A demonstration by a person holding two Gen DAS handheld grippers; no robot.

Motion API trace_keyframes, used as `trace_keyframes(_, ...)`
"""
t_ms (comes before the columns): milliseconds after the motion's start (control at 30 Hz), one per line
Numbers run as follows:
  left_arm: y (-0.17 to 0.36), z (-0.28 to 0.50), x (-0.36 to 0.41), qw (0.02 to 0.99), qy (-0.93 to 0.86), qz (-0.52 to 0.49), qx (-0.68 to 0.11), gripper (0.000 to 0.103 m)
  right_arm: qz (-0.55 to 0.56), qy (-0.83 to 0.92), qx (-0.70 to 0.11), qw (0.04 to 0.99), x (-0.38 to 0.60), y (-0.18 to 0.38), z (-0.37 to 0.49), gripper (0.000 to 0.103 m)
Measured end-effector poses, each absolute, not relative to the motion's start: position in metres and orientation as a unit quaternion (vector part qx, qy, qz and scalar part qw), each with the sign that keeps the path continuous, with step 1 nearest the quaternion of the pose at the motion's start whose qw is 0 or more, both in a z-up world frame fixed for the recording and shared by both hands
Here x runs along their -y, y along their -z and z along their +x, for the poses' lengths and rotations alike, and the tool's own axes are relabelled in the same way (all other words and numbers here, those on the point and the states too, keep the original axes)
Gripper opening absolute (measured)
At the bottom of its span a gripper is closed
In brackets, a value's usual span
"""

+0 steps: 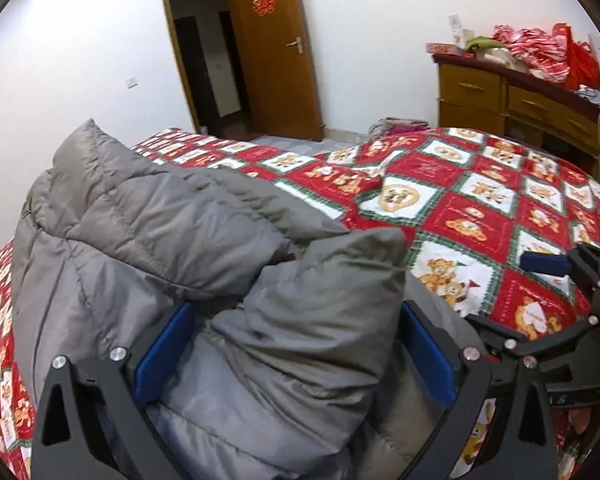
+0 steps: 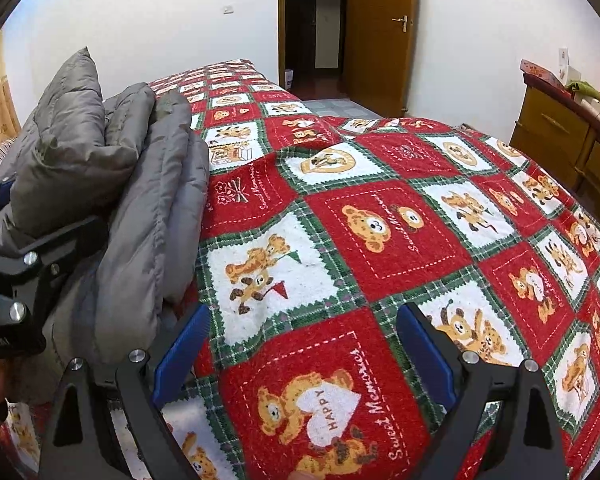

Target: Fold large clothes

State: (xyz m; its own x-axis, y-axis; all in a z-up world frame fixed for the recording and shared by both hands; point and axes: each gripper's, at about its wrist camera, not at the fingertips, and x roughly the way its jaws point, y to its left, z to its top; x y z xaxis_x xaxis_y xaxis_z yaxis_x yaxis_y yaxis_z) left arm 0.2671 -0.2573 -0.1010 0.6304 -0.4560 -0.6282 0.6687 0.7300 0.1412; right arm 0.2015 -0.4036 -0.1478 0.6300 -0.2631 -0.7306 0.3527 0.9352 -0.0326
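A grey quilted down coat lies bunched and folded on a bed with a red, white and green teddy-bear quilt. My left gripper is open, its blue pads on either side of a puffy fold of the coat, not pinching it. My right gripper is open and empty, low over the quilt, just right of the coat. The right gripper also shows at the right edge of the left wrist view. The left gripper shows at the left edge of the right wrist view.
A wooden dresser piled with red bags stands right of the bed. An open wooden door with a red ornament is at the far wall. Tiled floor shows between bed and door.
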Motion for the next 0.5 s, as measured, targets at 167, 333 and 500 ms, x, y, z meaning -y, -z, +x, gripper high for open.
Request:
trace_keyframes(167, 0.098, 0.264, 0.259, 0.891, 0.283, 0.199, -0.295, 0.102, 0.042, 0.178, -0.396, 0.900, 0.400, 0.149, 0.201, 0.094)
trace_keyframes(333, 0.074, 0.242, 0.259, 0.901, 0.260, 0.226, -0.265, 0.102, 0.040, 0.180, -0.397, 0.899, 0.399, 0.149, 0.202, 0.094)
trace_keyframes(500, 0.039, 0.235, 0.230, 0.923, 0.225, 0.203, -0.236, 0.103, 0.041, 0.180, -0.397, 0.899, 0.399, 0.149, 0.201, 0.094)
